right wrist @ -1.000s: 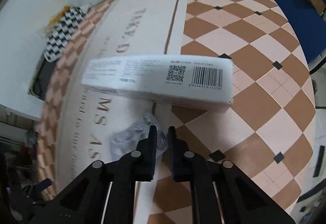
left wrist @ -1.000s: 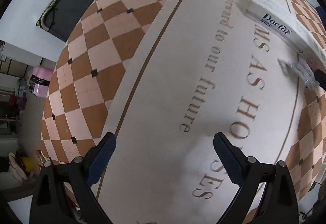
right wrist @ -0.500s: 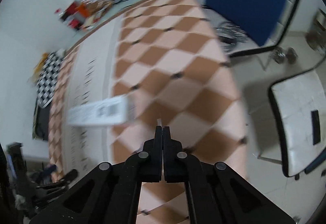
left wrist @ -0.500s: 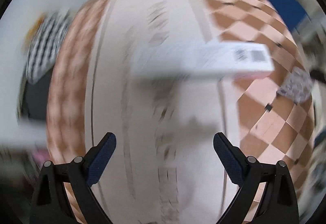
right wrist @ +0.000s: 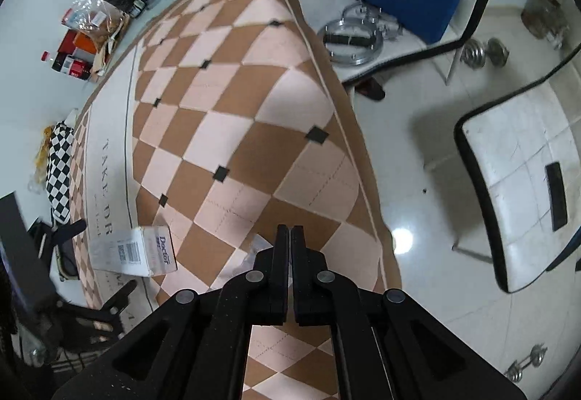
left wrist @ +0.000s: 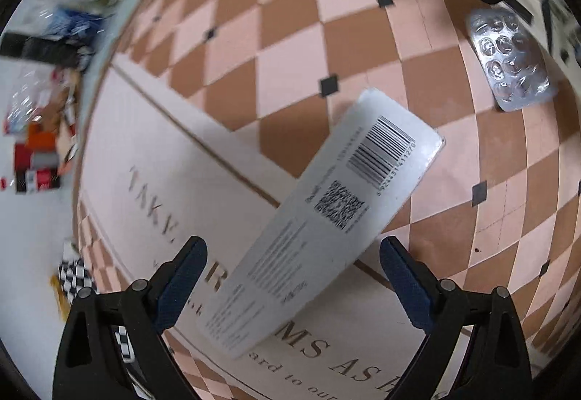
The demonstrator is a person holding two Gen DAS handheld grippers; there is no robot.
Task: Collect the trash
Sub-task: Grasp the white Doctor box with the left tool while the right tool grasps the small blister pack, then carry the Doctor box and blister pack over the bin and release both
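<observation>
Two pieces of trash remained: a light, stiff, crushable carton (left wrist: 326,218) lying on the tablecloth (left wrist: 290,36) between the wide-open left gripper (left wrist: 292,276), best pinched across its narrow sides, and a blister pack (left wrist: 508,58) pinched in the closed right gripper (right wrist: 289,236).

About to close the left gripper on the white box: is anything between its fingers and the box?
Nothing visible. The left gripper is open, with the white box lying on the checkered mat between its fingers. The blister pack sits far off, near the mat's edge.
</observation>
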